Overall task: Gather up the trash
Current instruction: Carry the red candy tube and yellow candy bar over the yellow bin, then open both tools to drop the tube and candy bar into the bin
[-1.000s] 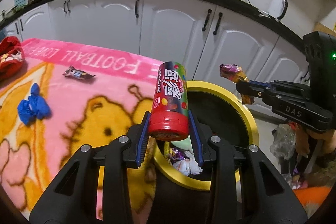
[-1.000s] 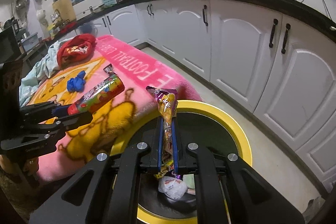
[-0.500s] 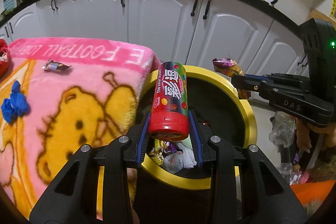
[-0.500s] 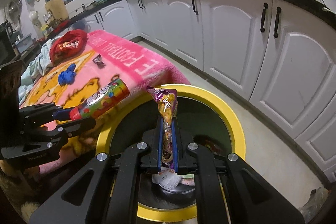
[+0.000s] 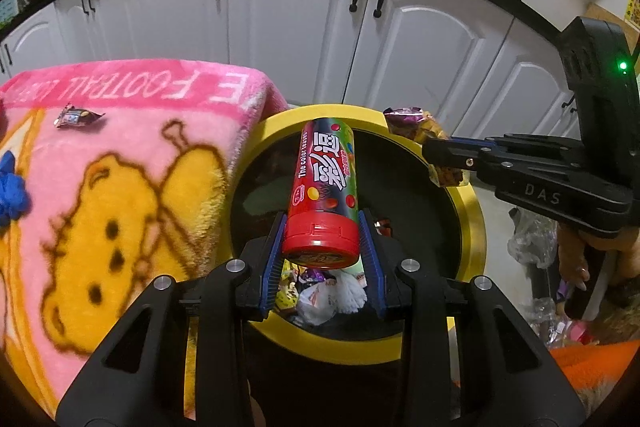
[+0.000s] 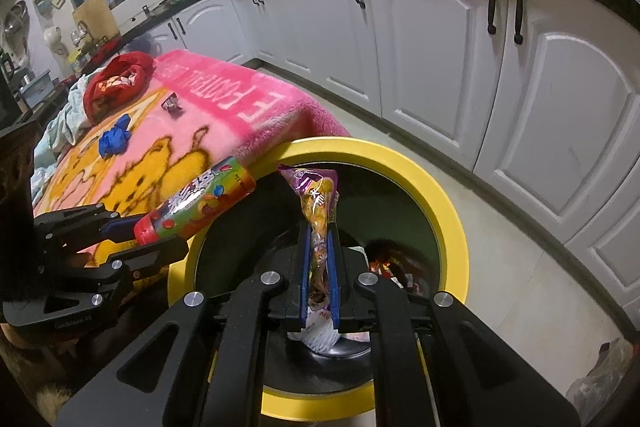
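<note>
We see white kitchen cabinets (image 6: pixel 436 67) behind a pink blanket (image 5: pixel 120 187), while our left hand-held gripper (image 5: pixel 322 247) clamps a candy tube (image 5: pixel 324 187) and our right hand-held gripper (image 6: pixel 320 267) pinches a snack wrapper (image 6: pixel 318 203) above the yellow-rimmed bin (image 6: pixel 452 227).

Bin (image 5: pixel 474 227) stands on the floor, touching the blanket (image 5: pixel 120 187) edge, cabinets (image 5: pixel 300 27) behind it. Wrappers (image 5: pixel 320 303) lie in the bin. Tube (image 5: pixel 326 183) and snack bag (image 6: pixel 318 211) hang over the bin's mouth. On the blanket, away from the bin: candy wrapper (image 5: pixel 76 115), glove (image 6: pixel 114 141), cap (image 6: pixel 114 85).
</note>
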Motion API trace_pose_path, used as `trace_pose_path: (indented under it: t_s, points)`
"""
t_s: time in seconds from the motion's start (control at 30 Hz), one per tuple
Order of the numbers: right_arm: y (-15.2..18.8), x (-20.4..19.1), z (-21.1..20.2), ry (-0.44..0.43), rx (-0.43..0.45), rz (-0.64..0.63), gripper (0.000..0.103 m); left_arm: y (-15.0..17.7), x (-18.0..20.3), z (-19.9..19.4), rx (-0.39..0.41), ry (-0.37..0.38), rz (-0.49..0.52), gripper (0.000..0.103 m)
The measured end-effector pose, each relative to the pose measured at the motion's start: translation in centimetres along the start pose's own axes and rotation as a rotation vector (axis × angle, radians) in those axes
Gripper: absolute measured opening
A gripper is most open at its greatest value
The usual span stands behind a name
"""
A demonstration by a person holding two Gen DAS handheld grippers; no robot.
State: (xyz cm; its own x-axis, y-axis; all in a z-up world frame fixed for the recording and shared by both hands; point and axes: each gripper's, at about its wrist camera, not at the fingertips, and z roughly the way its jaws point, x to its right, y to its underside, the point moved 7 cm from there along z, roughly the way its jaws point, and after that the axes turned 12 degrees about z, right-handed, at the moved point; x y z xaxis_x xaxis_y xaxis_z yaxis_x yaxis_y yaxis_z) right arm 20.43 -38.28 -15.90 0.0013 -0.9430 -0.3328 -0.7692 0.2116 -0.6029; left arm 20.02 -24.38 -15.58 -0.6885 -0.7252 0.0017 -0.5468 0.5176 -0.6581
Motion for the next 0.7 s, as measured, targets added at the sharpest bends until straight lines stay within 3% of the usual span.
trace_pose_path:
  t_s: [0.27, 0.33, 0.57, 0.7]
  points:
    - [-0.1, 1.2, 0.4, 0.011, -0.006, 0.056, 0.021, 0.4, -0.8, 0.6, -0.011, 0.021, -0.056, 0.031]
    - [-0.2, 1.3, 0.3, 0.011, -0.003, 0.061, 0.023, 0.5, -0.9, 0.4, -0.006, 0.016, -0.062, 0.046]
    - [-0.6, 1.0, -0.3, 0.005, 0.011, 0.068, 0.041, 0.4, -2.0, -1.1, 0.022, -0.011, -0.091, 0.06]
    - [-1.2, -0.1, -0.9, -0.005, 0.034, 0.047, 0.049, 0.3, -3.6, -2.5, 0.05, -0.072, -0.108, 0.083]
